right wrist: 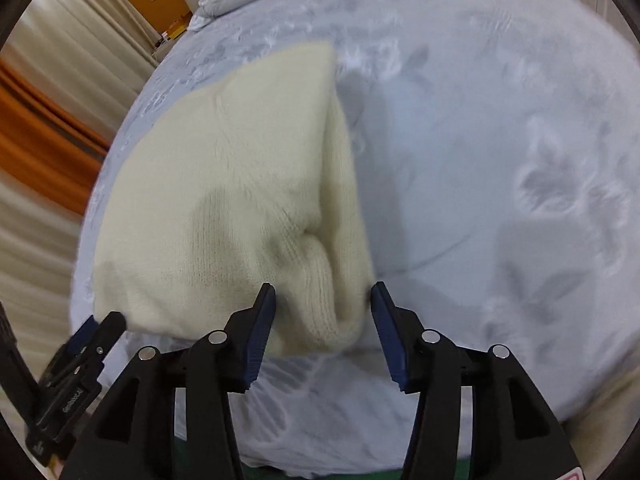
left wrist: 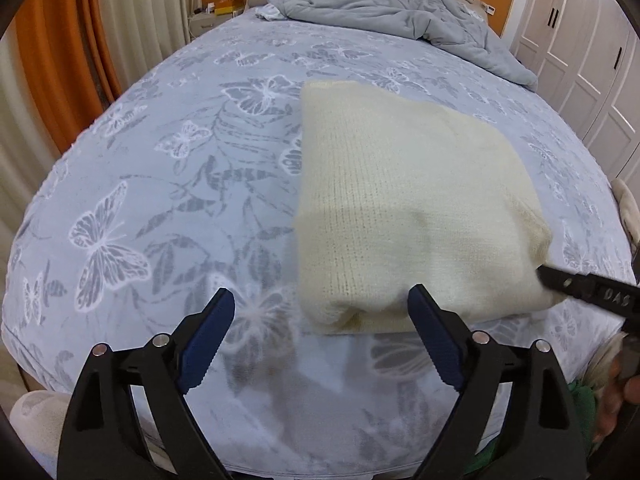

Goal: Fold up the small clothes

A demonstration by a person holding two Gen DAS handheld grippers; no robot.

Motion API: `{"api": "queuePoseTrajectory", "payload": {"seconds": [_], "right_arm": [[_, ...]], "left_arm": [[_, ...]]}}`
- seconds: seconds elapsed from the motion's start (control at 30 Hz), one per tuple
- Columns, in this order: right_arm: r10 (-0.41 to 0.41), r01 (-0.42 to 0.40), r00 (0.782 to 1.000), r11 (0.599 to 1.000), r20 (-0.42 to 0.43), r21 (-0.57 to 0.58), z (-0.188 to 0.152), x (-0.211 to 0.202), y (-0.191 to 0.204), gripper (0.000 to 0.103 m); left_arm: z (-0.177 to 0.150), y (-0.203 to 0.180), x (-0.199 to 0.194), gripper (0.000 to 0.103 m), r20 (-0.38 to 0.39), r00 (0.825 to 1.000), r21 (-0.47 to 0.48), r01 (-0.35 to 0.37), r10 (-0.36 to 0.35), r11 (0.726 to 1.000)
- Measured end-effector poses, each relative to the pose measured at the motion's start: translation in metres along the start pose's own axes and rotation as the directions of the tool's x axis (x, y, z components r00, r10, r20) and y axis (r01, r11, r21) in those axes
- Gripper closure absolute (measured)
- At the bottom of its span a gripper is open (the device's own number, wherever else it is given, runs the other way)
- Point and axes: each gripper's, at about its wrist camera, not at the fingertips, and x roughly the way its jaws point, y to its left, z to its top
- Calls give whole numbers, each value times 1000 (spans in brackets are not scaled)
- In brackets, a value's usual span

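Observation:
A cream knit sweater [left wrist: 400,200] lies folded into a thick block on the bed. My left gripper [left wrist: 322,296] is open wide at its near left corner. The right pad overlaps the front fold and the left pad is over bare bedspread. In the right wrist view the sweater [right wrist: 240,184] ends in a bunched near corner. That corner sits between the jaws of my right gripper [right wrist: 323,294], which stands open around it without squeezing. One black finger [left wrist: 576,288] of the right gripper shows at the sweater's right corner.
The bedspread [left wrist: 160,184] is blue-grey with white butterflies. A crumpled grey duvet [left wrist: 400,12] lies at the head of the bed. Orange and cream curtains [left wrist: 60,80] hang on the left, and white wardrobe doors [left wrist: 580,60] stand on the right. A hand [left wrist: 624,396] shows at the right edge.

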Motion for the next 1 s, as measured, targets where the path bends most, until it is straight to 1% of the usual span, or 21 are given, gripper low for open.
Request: {"api": "queuePoseTrajectory", "payload": {"seconds": [0.03,0.07,0.1,0.17,0.2,0.23,0.27,0.3,0.33,0.4,0.43,0.47,0.5,0.53,0.6,0.67,0.7,0.77,0.83,0.9,1.0], "right_arm": [[-11,10,1000,999,-5,-35,3,5,4,73],[-36,36,999,997,4,-73,11,5,10,78],[-46,47,999,995,17,-85,15,1,15,80],[-63,70,996,990,57,-119,22,-8,24,81],[-88,97,994,982,62,-160,24,-5,27,81],[-111,118,993,977,47,-179,22,4,25,81],[-127,131,991,973,30,-190,18,15,21,76],[-120,127,992,971,45,-201,13,21,16,74],[-117,127,991,972,61,-198,13,18,14,66],[-100,109,993,982,62,-153,16,7,10,64],[-92,101,993,987,77,-127,15,-4,9,64],[-91,103,991,988,102,-119,12,-14,9,60],[-99,118,984,985,148,-126,6,-29,10,53],[-122,148,973,981,195,-127,-5,-43,12,36],[-147,181,957,976,250,-119,-23,-58,12,23],[-156,199,945,972,289,-125,-42,-66,14,22],[-171,218,937,967,304,-130,-51,-66,15,19],[-201,251,931,959,306,-133,-60,-58,16,18],[-206,251,938,958,280,-137,-65,-51,13,18],[-198,239,948,960,250,-146,-73,-44,10,18],[-199,230,955,965,221,-126,-78,-39,9,18]], "left_arm": [[0,1,3,17,-8,1000,-6,2,-2,1000],[1,2,5,17,-13,1000,-10,4,-4,1000],[1,3,6,16,-16,1000,-13,5,-5,1000],[2,4,5,16,-3,1000,-23,18,-18,1000],[2,4,4,16,2,1000,-24,22,-21,999],[1,4,4,15,5,1000,-22,22,-22,1000],[0,3,6,13,-3,1000,-16,22,-22,1000],[0,2,8,13,-14,1000,-12,22,-22,1000],[-1,0,10,13,-24,1000,-7,18,-19,1000],[-2,-4,12,13,-24,1000,3,0,0,1000],[-2,-4,11,13,-19,1000,1,-1,1,1000],[-2,-4,8,13,-11,1000,-11,0,0,1000],[-3,-4,5,11,-6,1000,-27,1,-1,1000],[-4,-4,3,9,-1,1000,-38,5,-5,999],[-8,-5,-4,7,19,1000,-63,4,-3,998],[-12,-11,-10,7,39,999,-61,4,-2,998],[-14,-15,-12,7,53,999,-54,-2,5,999],[-18,-27,-18,6,85,996,-17,-31,33,999],[-23,-40,-22,5,111,992,31,-65,61,997],[-28,-48,-25,5,123,990,55,-76,69,996],[-34,-56,-27,5,117,989,53,-97,90,994]]}}
